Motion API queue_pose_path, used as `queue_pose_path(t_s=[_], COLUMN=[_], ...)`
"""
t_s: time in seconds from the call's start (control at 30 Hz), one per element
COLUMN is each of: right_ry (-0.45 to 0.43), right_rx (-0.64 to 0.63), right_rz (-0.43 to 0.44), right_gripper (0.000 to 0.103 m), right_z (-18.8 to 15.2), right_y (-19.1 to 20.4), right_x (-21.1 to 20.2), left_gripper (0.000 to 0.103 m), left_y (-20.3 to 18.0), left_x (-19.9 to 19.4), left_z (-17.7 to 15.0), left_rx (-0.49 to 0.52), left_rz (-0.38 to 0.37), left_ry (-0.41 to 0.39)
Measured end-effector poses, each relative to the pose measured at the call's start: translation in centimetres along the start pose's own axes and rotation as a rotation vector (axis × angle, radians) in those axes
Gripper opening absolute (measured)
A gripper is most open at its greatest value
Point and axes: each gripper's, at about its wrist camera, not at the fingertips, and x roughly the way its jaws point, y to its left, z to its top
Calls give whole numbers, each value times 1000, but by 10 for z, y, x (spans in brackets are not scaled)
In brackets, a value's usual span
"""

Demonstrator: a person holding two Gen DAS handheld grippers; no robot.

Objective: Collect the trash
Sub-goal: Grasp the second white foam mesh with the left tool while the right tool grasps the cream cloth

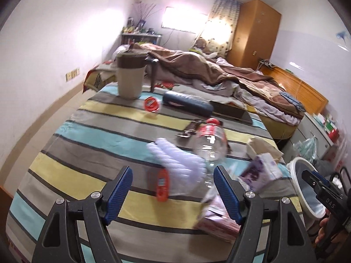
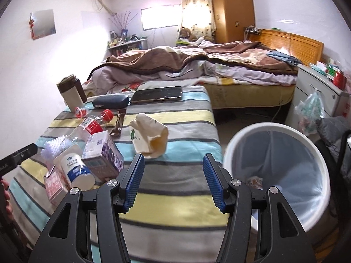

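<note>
Trash lies scattered on a striped cloth (image 1: 92, 131). My left gripper (image 1: 173, 171) is open above it. Just beyond its fingers lie a small orange-red packet (image 1: 162, 184), white bubble wrap (image 1: 175, 157) and a clear plastic bottle (image 1: 210, 140) with a red cap. My right gripper (image 2: 173, 157) is open with nothing between its pads. A crumpled cream paper bag (image 2: 151, 135) lies just ahead of it. A purple carton (image 2: 103, 155), a white pot with a blue label (image 2: 75, 171) and a pink box (image 2: 54, 184) sit to its left. A white lined bin (image 2: 276, 135) stands on the right.
A beige jug (image 1: 129, 76), a red lid (image 1: 151, 105), a dark glasses case (image 1: 186, 104) and a tablet (image 2: 158, 94) lie at the far end of the cloth. An unmade bed (image 2: 197, 70) is behind it. A nightstand (image 2: 318, 87) with a hanging bag stands right.
</note>
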Motion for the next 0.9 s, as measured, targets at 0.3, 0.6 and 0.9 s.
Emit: queue_pose_path(t_s=[0.3,0.6,0.9], right_ry=[26,67,117], right_rx=[18,0,-6], right_rz=[36,57,63], right_gripper=[58,60,60], right_z=[19,28,28], right_y=[4,8,10], right_x=[28,52,66], left_gripper=[78,79,68], left_y=[20,18,21], left_x=[32,67,83], left_z=[14,24,22], left_rx=[-125,-141,-140], left_rz=[-120,-86,-74], left_ry=[71,138,166])
